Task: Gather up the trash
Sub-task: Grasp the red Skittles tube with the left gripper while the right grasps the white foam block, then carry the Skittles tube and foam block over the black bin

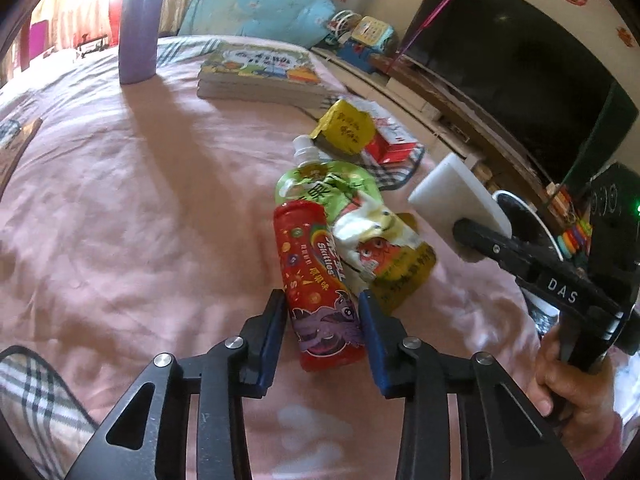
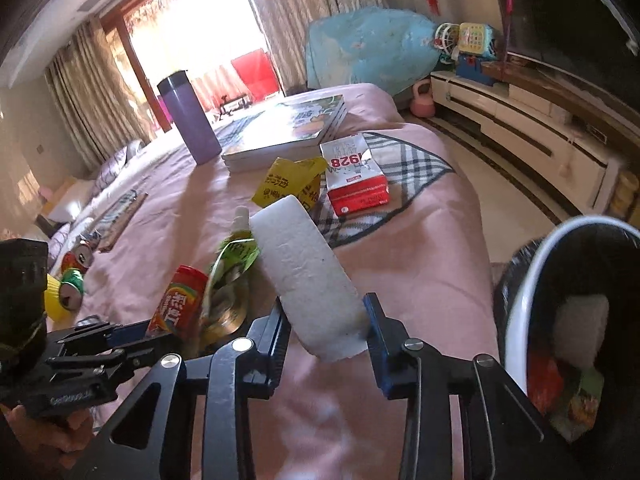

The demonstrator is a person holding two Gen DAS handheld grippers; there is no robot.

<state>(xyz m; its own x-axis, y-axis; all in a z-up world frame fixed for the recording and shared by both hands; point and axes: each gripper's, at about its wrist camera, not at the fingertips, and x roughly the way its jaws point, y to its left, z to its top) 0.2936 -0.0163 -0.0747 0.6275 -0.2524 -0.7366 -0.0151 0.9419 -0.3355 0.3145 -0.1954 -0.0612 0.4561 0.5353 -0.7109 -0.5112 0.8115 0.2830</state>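
My left gripper (image 1: pixel 322 304) is around the lower end of a red Skittles pouch (image 1: pixel 316 276) lying on the pink bed; its pads sit against the pouch's sides. A green spouted pouch (image 1: pixel 320 184) and a white-yellow wrapper (image 1: pixel 384 248) lie beside it. My right gripper (image 2: pixel 326 316) is shut on a white foam block (image 2: pixel 308 276), held above the bed; the block also shows in the left wrist view (image 1: pixel 456 196). A white-rimmed trash bin (image 2: pixel 520 308) with a black liner, holding wrappers, stands at the right beside the bed.
A yellow wrapper (image 2: pixel 288 180), a red-white carton (image 2: pixel 356 180), stacked books (image 2: pixel 288 128) and a purple flask (image 2: pixel 190 120) lie farther on the bed. Crushed cans (image 2: pixel 72 276) lie at the left. A TV cabinet (image 2: pixel 520 128) runs along the right wall.
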